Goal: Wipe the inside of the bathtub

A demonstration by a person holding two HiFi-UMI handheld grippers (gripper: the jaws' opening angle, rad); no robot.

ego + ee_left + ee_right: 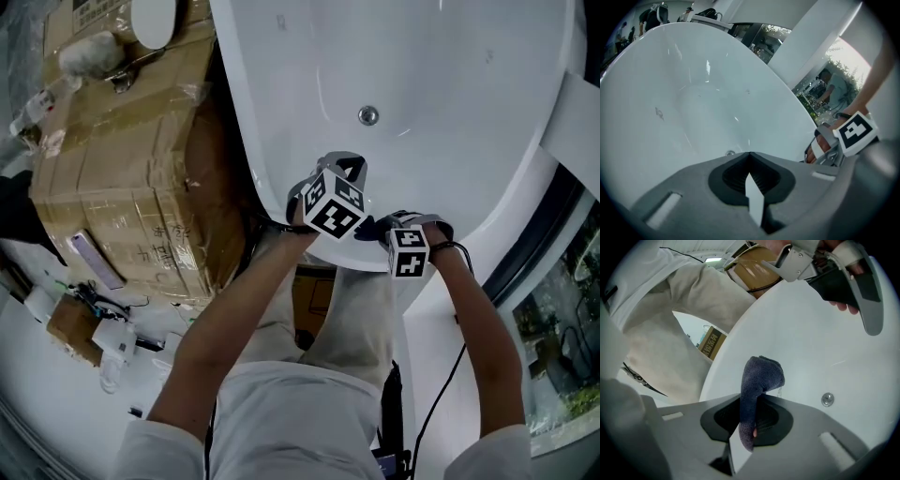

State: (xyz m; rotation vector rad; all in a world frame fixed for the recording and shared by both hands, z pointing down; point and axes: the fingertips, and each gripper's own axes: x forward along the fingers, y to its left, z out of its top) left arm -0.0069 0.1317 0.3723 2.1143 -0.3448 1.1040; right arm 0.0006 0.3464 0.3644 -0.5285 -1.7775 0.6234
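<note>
The right gripper (749, 425) is clenching a dark cloth (759, 378) at the 6 o'clock end of the bathtub (441, 66) — the left gripper (751, 187) is hovering clenched, empty.

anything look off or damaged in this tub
Only a small grey mark on the tub wall; smudge or scratch, can't tell. Otherwise the inside looks clean, and the cloth is clamped in the right gripper.

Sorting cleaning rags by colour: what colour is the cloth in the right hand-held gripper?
The cloth is dark blue-grey, clearest in the right gripper view.
</note>
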